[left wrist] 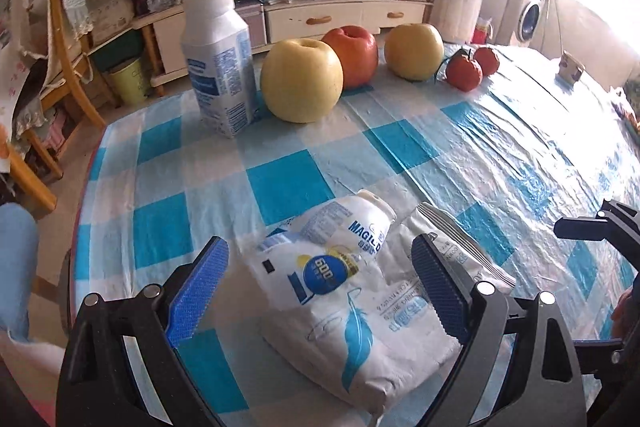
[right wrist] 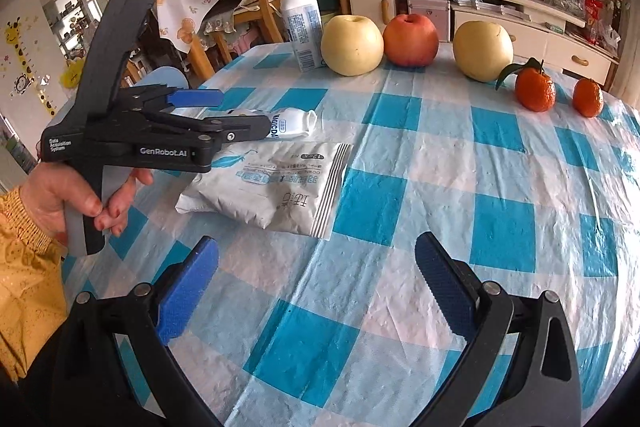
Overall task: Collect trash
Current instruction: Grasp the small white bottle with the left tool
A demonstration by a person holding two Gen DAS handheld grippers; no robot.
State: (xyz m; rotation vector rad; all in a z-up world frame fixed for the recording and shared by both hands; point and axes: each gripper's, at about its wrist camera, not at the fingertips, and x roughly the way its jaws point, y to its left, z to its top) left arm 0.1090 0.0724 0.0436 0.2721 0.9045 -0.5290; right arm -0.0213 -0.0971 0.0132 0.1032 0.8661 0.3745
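A flat white packet (left wrist: 360,327) with a blue feather print lies on the checked tablecloth (left wrist: 288,183). A crumpled white pouch (left wrist: 352,223) rests at its far end. My left gripper (left wrist: 320,283) is open, and its blue fingers (left wrist: 200,287) straddle the packet and pouch. I cannot tell whether they touch. The right wrist view shows that gripper (right wrist: 236,111) from the side, in a person's hand, over the packet (right wrist: 264,187) and pouch (right wrist: 294,123). My right gripper (right wrist: 316,287) is open over bare cloth, nearer than the packet. Its tip shows at the right edge (left wrist: 600,227).
At the table's far side stand a white bottle (left wrist: 220,63), two yellow fruits (left wrist: 302,81), a red apple (left wrist: 354,53) and two tangerines (left wrist: 464,69). A small cup (left wrist: 571,67) sits far right. On the floor to the left are a green bin (left wrist: 128,79) and a wooden chair (left wrist: 68,67).
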